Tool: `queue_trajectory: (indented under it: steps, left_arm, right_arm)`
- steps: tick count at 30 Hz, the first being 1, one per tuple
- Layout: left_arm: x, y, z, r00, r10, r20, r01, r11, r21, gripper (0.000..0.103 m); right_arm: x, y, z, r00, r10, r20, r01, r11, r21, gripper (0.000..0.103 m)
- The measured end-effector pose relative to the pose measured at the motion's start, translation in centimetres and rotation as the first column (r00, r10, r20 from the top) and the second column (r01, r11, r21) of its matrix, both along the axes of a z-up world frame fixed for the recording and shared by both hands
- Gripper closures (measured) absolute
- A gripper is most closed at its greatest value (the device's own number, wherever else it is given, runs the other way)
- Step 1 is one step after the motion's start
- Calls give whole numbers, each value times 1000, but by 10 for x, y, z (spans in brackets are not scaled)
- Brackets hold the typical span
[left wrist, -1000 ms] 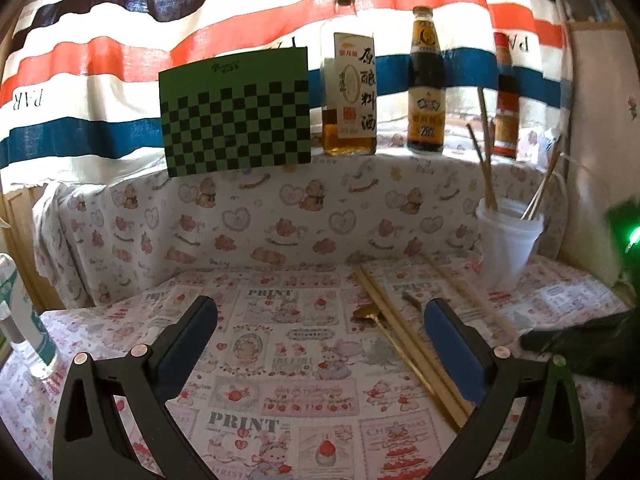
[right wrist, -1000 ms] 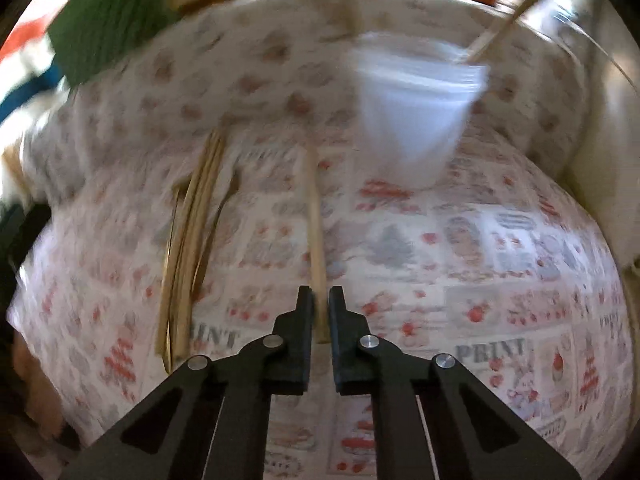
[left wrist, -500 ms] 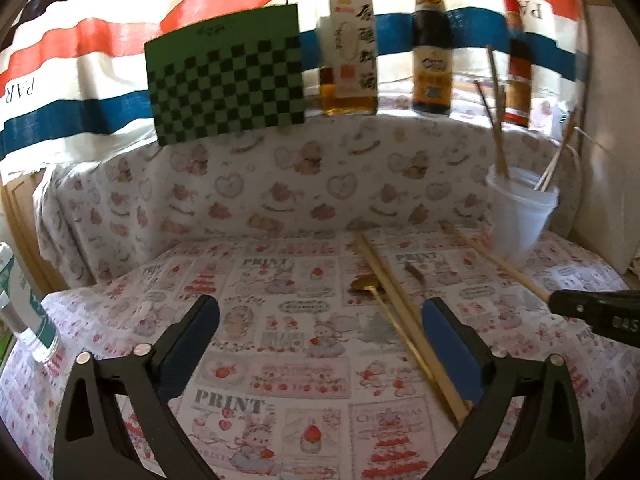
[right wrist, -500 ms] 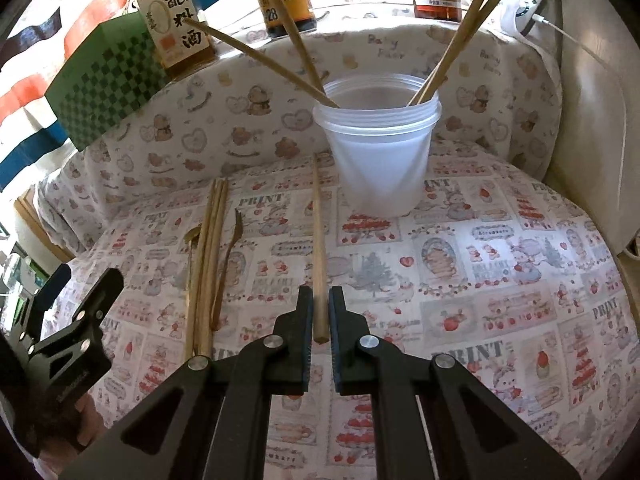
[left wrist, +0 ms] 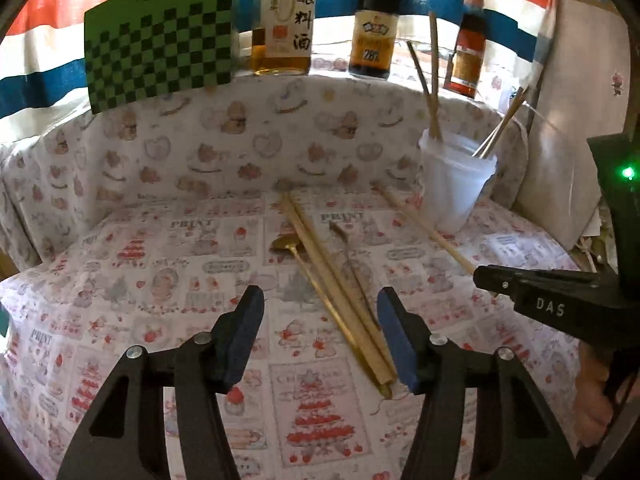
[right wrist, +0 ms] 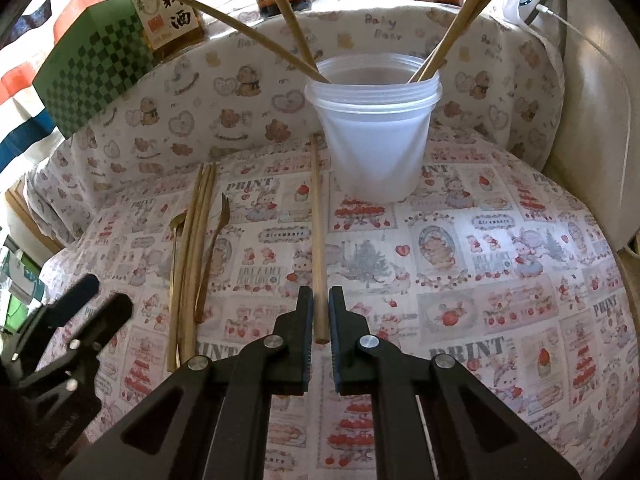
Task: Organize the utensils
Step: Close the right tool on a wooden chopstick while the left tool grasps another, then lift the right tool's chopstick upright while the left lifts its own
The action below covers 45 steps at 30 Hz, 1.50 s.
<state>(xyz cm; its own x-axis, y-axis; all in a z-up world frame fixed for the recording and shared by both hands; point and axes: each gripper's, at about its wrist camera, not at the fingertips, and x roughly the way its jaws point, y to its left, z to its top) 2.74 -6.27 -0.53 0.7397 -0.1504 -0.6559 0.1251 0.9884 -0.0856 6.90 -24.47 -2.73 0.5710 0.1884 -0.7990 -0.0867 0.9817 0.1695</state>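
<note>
Utensils lie on a printed cloth [right wrist: 500,264] in front of a white cup [right wrist: 376,136] that stands near the padded back wall. Four chopsticks [right wrist: 456,36] already lean inside the cup, two to each side. One single chopstick [right wrist: 318,240] lies flat just left of the cup; the right gripper [right wrist: 320,312] is clamped on its near end, jaws almost together. Further left lies a bundle: paired chopsticks [left wrist: 336,284], with a gold spoon [left wrist: 286,243] on one side and a small fork [left wrist: 344,236] on the other. The left gripper [left wrist: 320,328] hovers over the bundle's near ends, jaws closing with those ends between them, pads not pressing on them. Three bottles [left wrist: 374,20] and a green checkered card [left wrist: 160,36] stand on the ledge behind.
</note>
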Motion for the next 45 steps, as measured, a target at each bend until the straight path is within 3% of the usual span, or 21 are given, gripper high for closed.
queue_trajectory:
  steps: [4, 7, 8, 10, 16, 17, 20, 22, 26, 30, 33, 36, 40, 45]
  left_arm:
    - [4, -5, -6, 996, -42, -75, 38, 998, -52, 54]
    - [2, -18, -14, 991, -74, -111, 74, 997, -11, 62]
    - [2, -22, -16, 988, -92, -122, 92, 996, -8, 70]
    - [5, -26, -23, 978, -126, -165, 123, 992, -34, 77]
    - [8, -21, -33, 977, -86, -196, 81, 996, -34, 91]
    - [8, -19, -33, 975, -95, -203, 87, 995, -50, 93]
    - [11, -2, -26, 966, -153, -208, 114, 976, -186, 96]
    - [8, 9, -18, 976, -134, -170, 98, 973, -208, 97]
    - [-1, 25, -2, 996, -66, -60, 56, 985, -162, 97]
    - [-16, 30, 18, 996, 23, 89, -15, 996, -89, 97]
    - [-32, 30, 33, 960, 102, 260, -106, 994, 2, 97]
    - [-40, 37, 44, 923, 141, 358, -146, 989, -14, 97]
    - [-52, 52, 54, 891, 163, 425, -151, 987, -62, 97]
    - [-54, 57, 60, 863, 193, 468, -217, 976, -2, 97]
  right_arm:
    - [-1, -4, 4, 1000, -8, 14, 8, 1000, 4, 94]
    - [-1, -3, 4, 1000, -1, 10, 1, 1000, 6, 94]
    - [-2, -2, 5, 1000, 1, 13, -1, 1000, 4, 94]
    - [-3, -2, 6, 1000, -2, 19, 1, 1000, 2, 94]
    - [-3, -6, 8, 1000, -8, 9, 7, 1000, 24, 94]
    - [-3, -5, 9, 1000, -3, 12, 3, 1000, 24, 94]
    - [-7, -2, 12, 1000, -1, 31, 1, 1000, 4, 94]
    - [-10, -2, 15, 999, -8, 43, 8, 1000, 11, 94]
    - [-15, -5, 26, 996, -9, 84, 6, 999, 40, 94]
    - [-18, -16, 32, 996, 15, 93, -33, 981, 193, 94]
    - [-24, -14, 40, 986, 34, 162, -70, 972, 226, 94]
    - [-29, -6, 45, 975, 44, 217, -90, 974, 209, 94]
    - [-34, -5, 49, 961, 26, 275, -87, 974, 211, 94]
    - [-39, -20, 56, 945, -48, 323, -30, 972, 231, 94]
